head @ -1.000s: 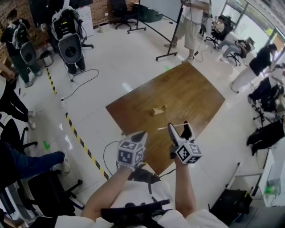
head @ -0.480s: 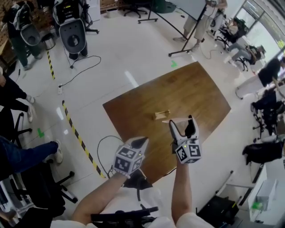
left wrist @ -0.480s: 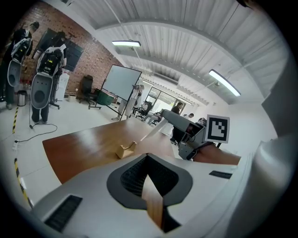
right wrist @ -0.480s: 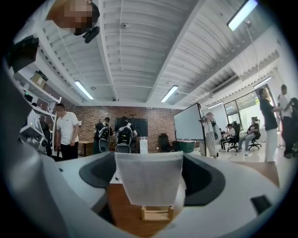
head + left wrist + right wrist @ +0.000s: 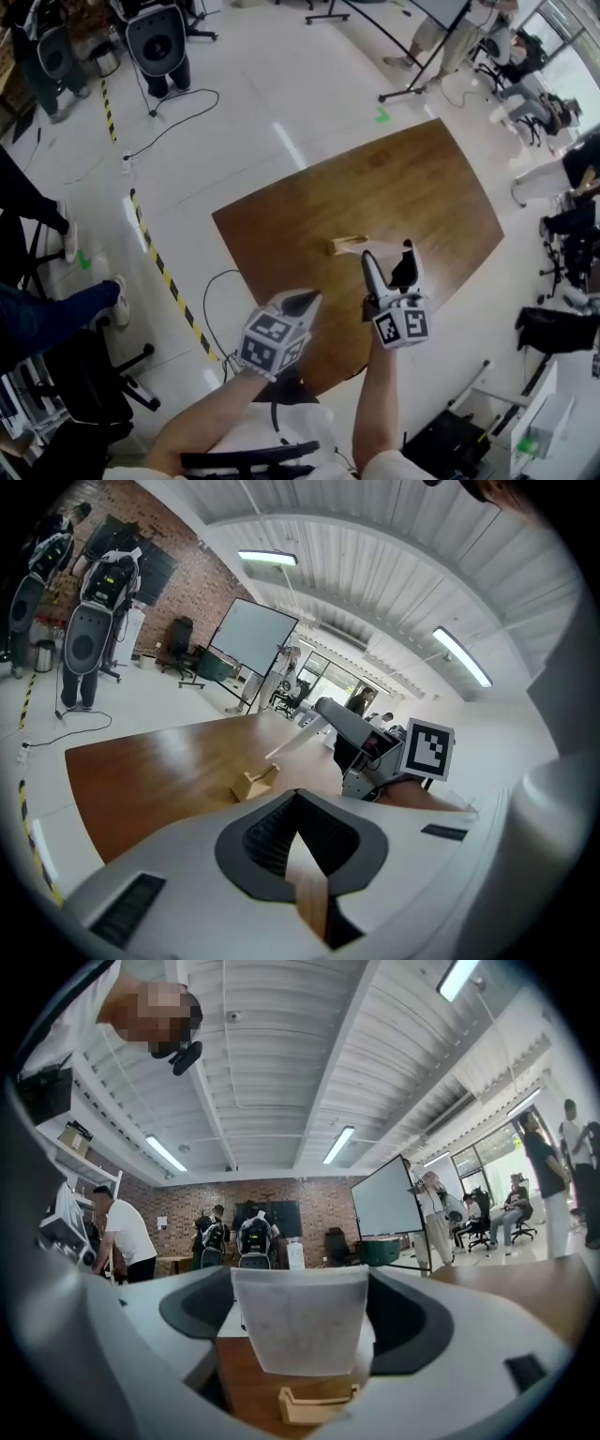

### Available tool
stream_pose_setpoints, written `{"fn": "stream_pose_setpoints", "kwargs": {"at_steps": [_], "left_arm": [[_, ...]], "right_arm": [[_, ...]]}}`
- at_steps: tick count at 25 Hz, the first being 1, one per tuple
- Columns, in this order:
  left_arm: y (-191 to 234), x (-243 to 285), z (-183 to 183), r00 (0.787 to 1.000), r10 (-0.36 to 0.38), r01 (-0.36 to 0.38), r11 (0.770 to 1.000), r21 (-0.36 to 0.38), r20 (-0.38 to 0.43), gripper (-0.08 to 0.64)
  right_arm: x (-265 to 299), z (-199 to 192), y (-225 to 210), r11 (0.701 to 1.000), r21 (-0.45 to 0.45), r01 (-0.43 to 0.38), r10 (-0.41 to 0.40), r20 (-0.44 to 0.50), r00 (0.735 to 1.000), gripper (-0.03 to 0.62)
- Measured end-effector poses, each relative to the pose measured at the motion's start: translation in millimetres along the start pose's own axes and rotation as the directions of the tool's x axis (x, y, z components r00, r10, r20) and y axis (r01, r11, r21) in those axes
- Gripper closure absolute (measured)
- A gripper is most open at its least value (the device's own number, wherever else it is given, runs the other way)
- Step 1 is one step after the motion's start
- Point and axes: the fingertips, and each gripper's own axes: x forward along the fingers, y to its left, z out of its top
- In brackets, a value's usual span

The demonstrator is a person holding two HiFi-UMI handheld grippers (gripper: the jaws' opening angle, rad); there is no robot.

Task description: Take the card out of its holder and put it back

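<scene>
Right fingers: spread wide, clamped on the two side edges of the card (image 5: 300, 1321), which fills the gap between them.
Right gripper (image 5: 388, 251): raised over the near part of the table, pointing away from the person; marker cube (image 5: 401, 326) at its back end.
Card: pale, translucent, out of its slot; seen edge-on from the left gripper view as a thin white strip (image 5: 295, 740) slanting down from the right jaws.
Holder (image 5: 317, 1402): small pale wooden block with an empty slot, lying on the table just beyond the right jaws; below the card's lower edge in the right gripper view, a narrow gap between the two.
Left fingers: tips together, nothing between them, only a thin slit showing wood behind.
Left gripper (image 5: 298, 797): held beside the right one at the table's near edge, aimed somewhat downward toward the holder (image 5: 251, 783); own marker cube (image 5: 272, 339) facing the head camera.
Arms: bare forearms reaching forward from the bottom of the head view.
Table (image 5: 422, 187): dark brown wood, bare apart from the holder (image 5: 342, 246).
Floor: glossy white, crossed by yellow-and-black tape (image 5: 164, 272).
Room: whiteboard (image 5: 386, 1206), brick wall (image 5: 281, 1194), several people standing and seated well apart from the table.
</scene>
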Motion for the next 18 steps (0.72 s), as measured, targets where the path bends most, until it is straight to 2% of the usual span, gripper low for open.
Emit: {"fn": "stream_pose_setpoints", "kwargs": {"at_steps": [9, 18], "left_arm": [[31.2, 7.1, -10.6, 0.999, 0.014, -0.016, 0.999, -0.047, -0.036, 0.565], [29.2, 15.8, -22.6, 0.998, 0.003, -0.007, 0.998, -0.061, -0.068, 0.565]], "right_arm": [[26.7, -37.4, -0.7, 1.000, 0.000, -0.002, 0.002, -0.052, 0.999, 0.124], [23.6, -43.7, -10.8, 1.000, 0.021, 0.008, -0.007, -0.045, 0.999, 0.124]]}}
